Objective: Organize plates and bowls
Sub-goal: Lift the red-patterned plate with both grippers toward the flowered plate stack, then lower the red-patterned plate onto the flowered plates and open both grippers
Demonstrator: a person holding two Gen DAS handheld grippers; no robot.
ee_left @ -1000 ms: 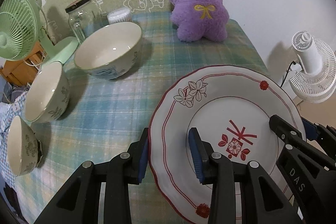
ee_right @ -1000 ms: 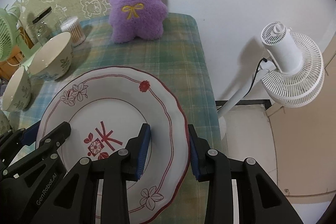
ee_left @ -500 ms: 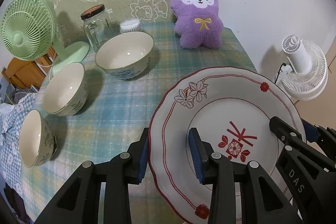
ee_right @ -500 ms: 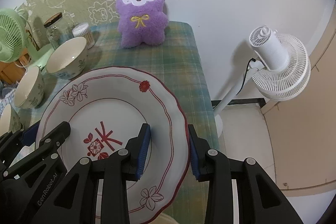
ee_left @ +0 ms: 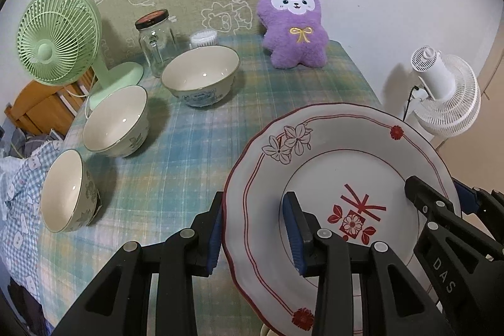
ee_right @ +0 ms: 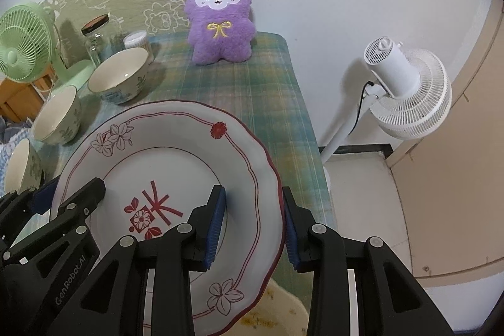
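A large white plate with red trim and flower prints point(ee_left: 340, 166) point(ee_right: 170, 156) is held up above the plaid table by both grippers. My left gripper point(ee_left: 252, 229) is shut on its left rim. My right gripper point(ee_right: 253, 222) is shut on its right rim. Three cream bowls stand in a row on the left of the table: a large one point(ee_left: 201, 77) point(ee_right: 121, 74), a medium one point(ee_left: 116, 120) point(ee_right: 58, 115) and a small one point(ee_left: 64, 191) point(ee_right: 22, 169). Another dish with yellow marks point(ee_right: 277, 314) shows under the plate.
A purple plush rabbit point(ee_left: 294, 24) point(ee_right: 220, 21) sits at the table's back. A green fan point(ee_left: 60, 37), a glass jar point(ee_left: 154, 40) and a small white tub point(ee_left: 203, 38) stand at the back left. A white floor fan point(ee_right: 406, 90) stands right of the table's edge.
Both grippers have risen and drawn back with the plate held between them. The bowls, fan and rabbit now look smaller and farther away, and more of the table shows.
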